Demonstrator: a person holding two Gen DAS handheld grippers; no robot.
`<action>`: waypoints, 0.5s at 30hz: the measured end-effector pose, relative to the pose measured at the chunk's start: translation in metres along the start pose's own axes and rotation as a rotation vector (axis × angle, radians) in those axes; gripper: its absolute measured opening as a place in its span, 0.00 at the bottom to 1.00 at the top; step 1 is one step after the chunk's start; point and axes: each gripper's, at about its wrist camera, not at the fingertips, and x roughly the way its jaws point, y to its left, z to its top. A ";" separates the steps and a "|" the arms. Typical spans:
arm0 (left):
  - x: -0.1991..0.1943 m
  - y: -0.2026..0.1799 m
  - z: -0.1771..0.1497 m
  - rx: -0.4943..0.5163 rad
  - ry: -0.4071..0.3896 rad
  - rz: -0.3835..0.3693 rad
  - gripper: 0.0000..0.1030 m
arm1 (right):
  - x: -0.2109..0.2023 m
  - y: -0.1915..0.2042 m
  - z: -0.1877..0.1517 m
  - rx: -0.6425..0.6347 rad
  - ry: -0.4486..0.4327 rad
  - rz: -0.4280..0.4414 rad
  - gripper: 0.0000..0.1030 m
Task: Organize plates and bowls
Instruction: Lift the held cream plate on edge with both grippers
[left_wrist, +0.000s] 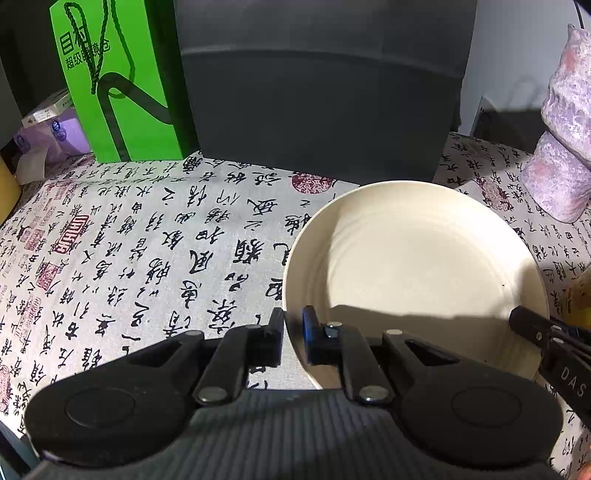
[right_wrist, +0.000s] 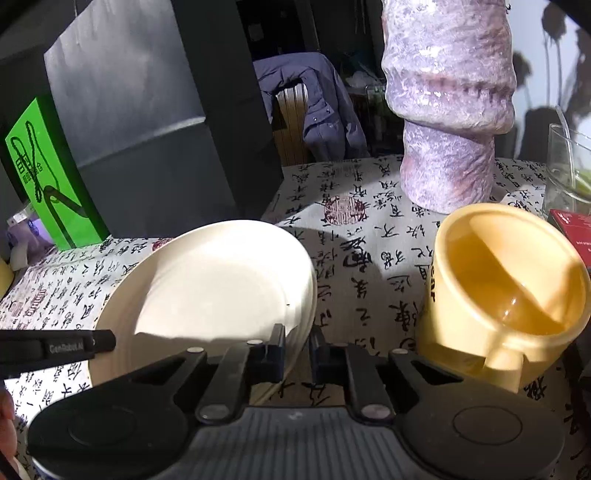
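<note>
I have both sets of fingers pinched on the plate (left_wrist: 413, 273), left gripper (left_wrist: 293, 339) at its seven o'clock rim, right gripper (right_wrist: 297, 350) at five, so uneven lifting could tip it against the mug (right_wrist: 506, 291) at three on the counter (left_wrist: 147, 240).

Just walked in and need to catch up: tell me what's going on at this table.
A person is working with two handheld grippers on a cream plate that lies on the calligraphy-print tablecloth. The left gripper is shut on the plate's near rim. The right gripper is shut on its opposite edge. A yellow mug stands to the right, untouched.
</note>
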 end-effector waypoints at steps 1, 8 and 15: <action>0.000 0.000 0.000 0.000 -0.002 0.001 0.11 | 0.000 0.001 0.000 -0.004 -0.002 0.001 0.13; -0.006 0.002 0.002 -0.009 -0.015 -0.010 0.11 | -0.005 0.001 0.001 -0.003 -0.022 0.003 0.13; -0.021 0.003 0.008 -0.006 -0.044 -0.023 0.11 | -0.016 0.001 0.005 0.005 -0.062 0.013 0.13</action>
